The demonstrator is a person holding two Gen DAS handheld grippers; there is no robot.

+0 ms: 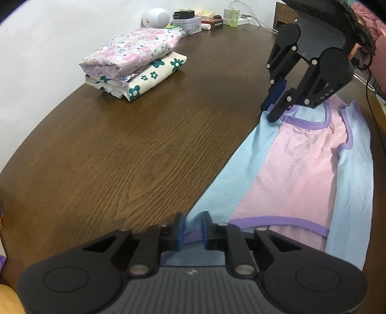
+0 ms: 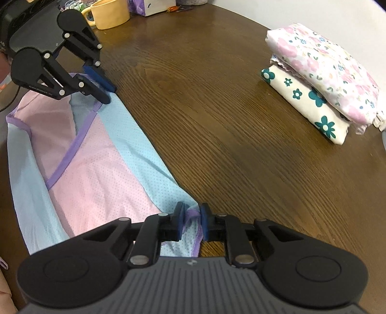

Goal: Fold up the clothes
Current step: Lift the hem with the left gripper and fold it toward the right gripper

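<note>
Vest (image 1: 301,164) lies flat at right of the left wrist frame, on the table (image 1: 144,145), its outer blue panel folded over the pink. My left gripper (image 1: 193,229) pinches the purple-trimmed corner at bottom centre; my right gripper (image 2: 191,223) clamps the other corner of that edge. To fold well: lift both corners together, keep the edge taut, lay it over square. Both grippers sit low, angled down at the cloth. Folded stack (image 1: 132,65) sits upper left.

yellow mug (image 2: 109,13) cut by top edge, garment (image 1: 301,164) hem hidden under left tongs (image 1: 193,228)
</note>
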